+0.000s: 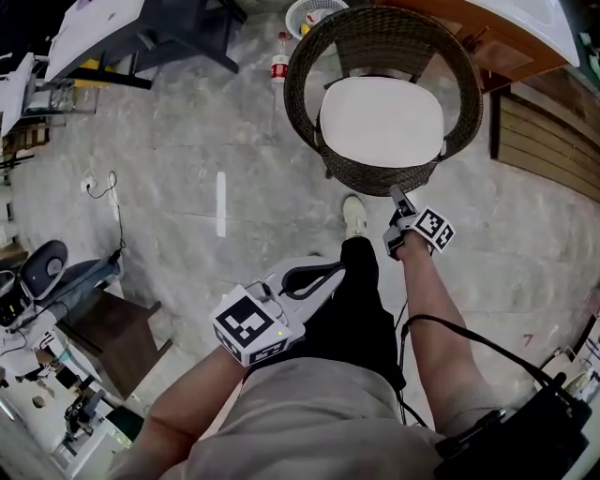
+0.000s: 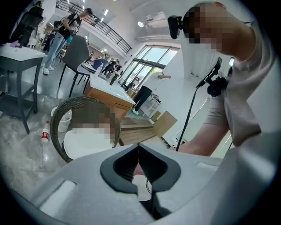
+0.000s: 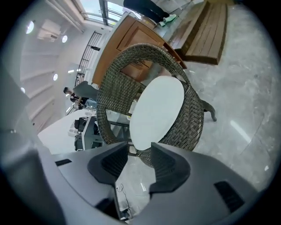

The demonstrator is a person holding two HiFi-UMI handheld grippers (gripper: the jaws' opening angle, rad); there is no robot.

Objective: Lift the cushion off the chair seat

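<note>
Counting across the head view gave one round dark-brown wicker chair (image 1: 305, 66), one white oval cushion (image 1: 382, 122), two grey hand-held grippers, one clear plastic bottle with a red label (image 1: 279, 61) and one white slatted basket (image 1: 305, 14). The cushion lay flat on the chair seat in the upper right of the frame, ringed by the woven rim. The bottle stood on the grey stone floor just left of the chair, and the basket sat at the top edge.

The right gripper (image 1: 401, 199) pointed up the frame at the chair, its tips just below the near rim and apart from the cushion. In the right gripper view its jaws (image 3: 139, 151) stood spread with nothing between them. The cushion (image 3: 158, 110) and the woven wall of the chair (image 3: 118, 83) showed beyond the gap. The left gripper (image 1: 328, 274) hung near the middle of the head view, well apart from the chair. In the left gripper view its jaws (image 2: 138, 148) were pressed together at the tips on nothing, and the cushion (image 2: 85, 145) showed at left centre inside the chair (image 2: 57, 127).

The right forearm reached from the lower right up towards the chair. The left forearm came in from the lower left, with its gripper aimed towards the upper right, in front of the person's dark trouser leg.
</note>
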